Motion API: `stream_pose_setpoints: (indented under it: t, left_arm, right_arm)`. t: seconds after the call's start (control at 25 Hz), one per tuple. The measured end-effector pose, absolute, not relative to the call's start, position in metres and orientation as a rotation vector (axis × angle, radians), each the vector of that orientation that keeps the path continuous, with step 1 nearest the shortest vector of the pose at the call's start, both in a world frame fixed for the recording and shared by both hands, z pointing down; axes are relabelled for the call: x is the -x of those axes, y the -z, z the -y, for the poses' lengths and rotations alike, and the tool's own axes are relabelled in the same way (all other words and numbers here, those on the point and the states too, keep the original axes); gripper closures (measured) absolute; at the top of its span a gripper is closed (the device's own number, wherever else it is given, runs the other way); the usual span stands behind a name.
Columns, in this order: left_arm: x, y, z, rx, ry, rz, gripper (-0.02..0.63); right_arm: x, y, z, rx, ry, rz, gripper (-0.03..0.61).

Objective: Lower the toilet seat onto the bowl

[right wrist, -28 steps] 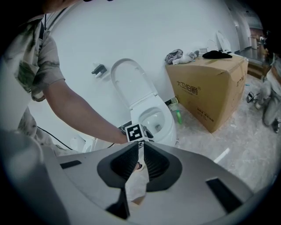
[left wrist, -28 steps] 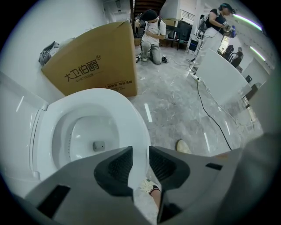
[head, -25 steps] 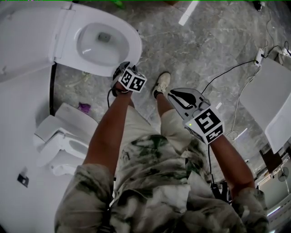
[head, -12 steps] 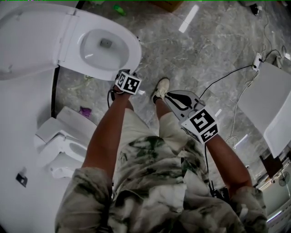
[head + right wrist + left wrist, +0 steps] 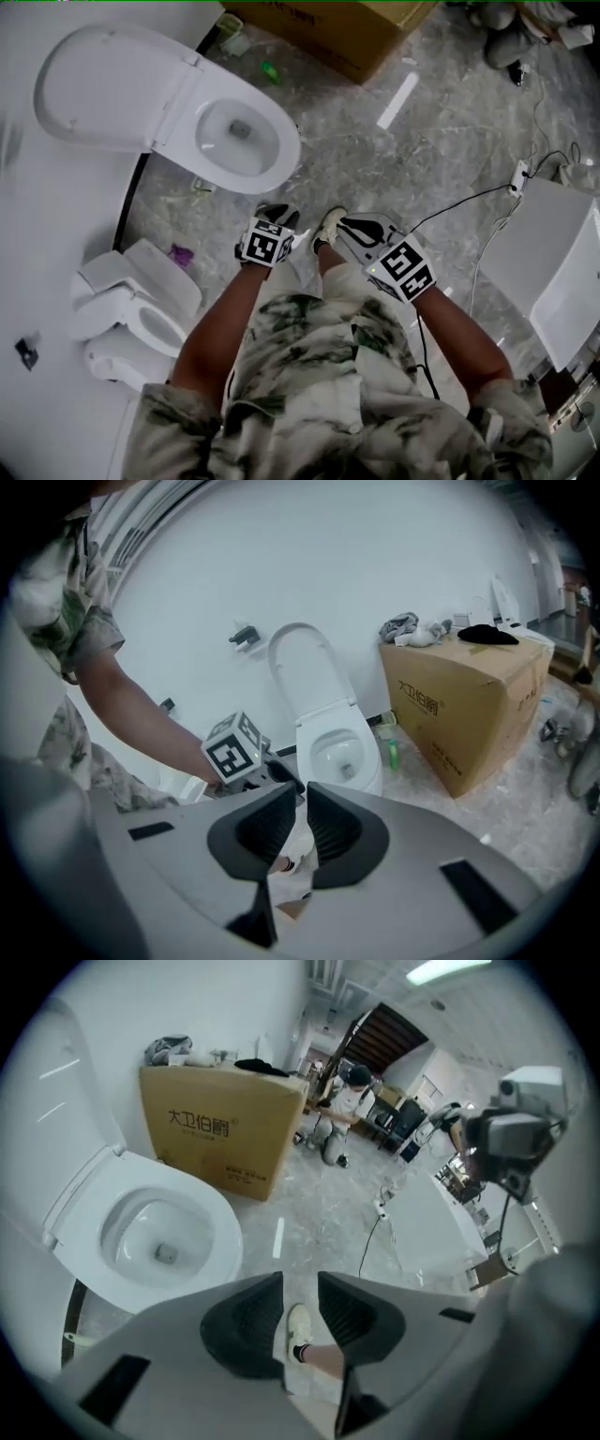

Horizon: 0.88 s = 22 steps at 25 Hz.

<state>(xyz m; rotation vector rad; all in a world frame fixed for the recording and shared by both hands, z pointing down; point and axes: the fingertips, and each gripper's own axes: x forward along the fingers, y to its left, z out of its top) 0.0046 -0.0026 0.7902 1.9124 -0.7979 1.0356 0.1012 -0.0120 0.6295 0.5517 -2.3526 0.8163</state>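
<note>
The white toilet stands at the upper left with its seat and lid point(image 5: 108, 89) raised against the wall and its bowl point(image 5: 246, 131) uncovered. My left gripper point(image 5: 277, 216) hangs over the floor a little short of the bowl's front rim, jaws apart with nothing between them. In the left gripper view the bowl point(image 5: 155, 1237) lies ahead to the left of the left gripper point(image 5: 300, 1288). My right gripper point(image 5: 347, 223) is beside it to the right. The right gripper point(image 5: 302, 803) shows only a narrow gap and holds nothing. Beyond it are the raised seat point(image 5: 302, 663) and bowl point(image 5: 339, 752).
A cardboard box point(image 5: 342, 28) stands right of the toilet, with a green bottle point(image 5: 270, 70) on the floor between them. A second white fixture point(image 5: 131, 305) sits at the lower left. A white panel point(image 5: 553, 267) and cables point(image 5: 469, 199) lie to the right. My feet are below the grippers.
The head view has swung up, so the whole raised seat and the box now show. Both grippers sit farther back from the bowl's rim and closer together. Neither gripper's jaws have changed.
</note>
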Motion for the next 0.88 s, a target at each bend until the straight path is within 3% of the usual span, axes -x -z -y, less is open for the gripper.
stream_pose_setpoints:
  t: [0.4, 0.88]
  left_arm:
    - [0.008, -0.591, -0.024, -2.109, -0.739, 0.949, 0.5]
    - [0.101, -0.413, -0.157, -2.224, -0.419, 1.252, 0.5]
  right_arm:
    - [-0.081, -0.535, -0.009, -0.585, -0.678, 2.419, 0.522]
    - [-0.019, -0.415, -0.111, -0.487, -0.425, 2.538, 0.525]
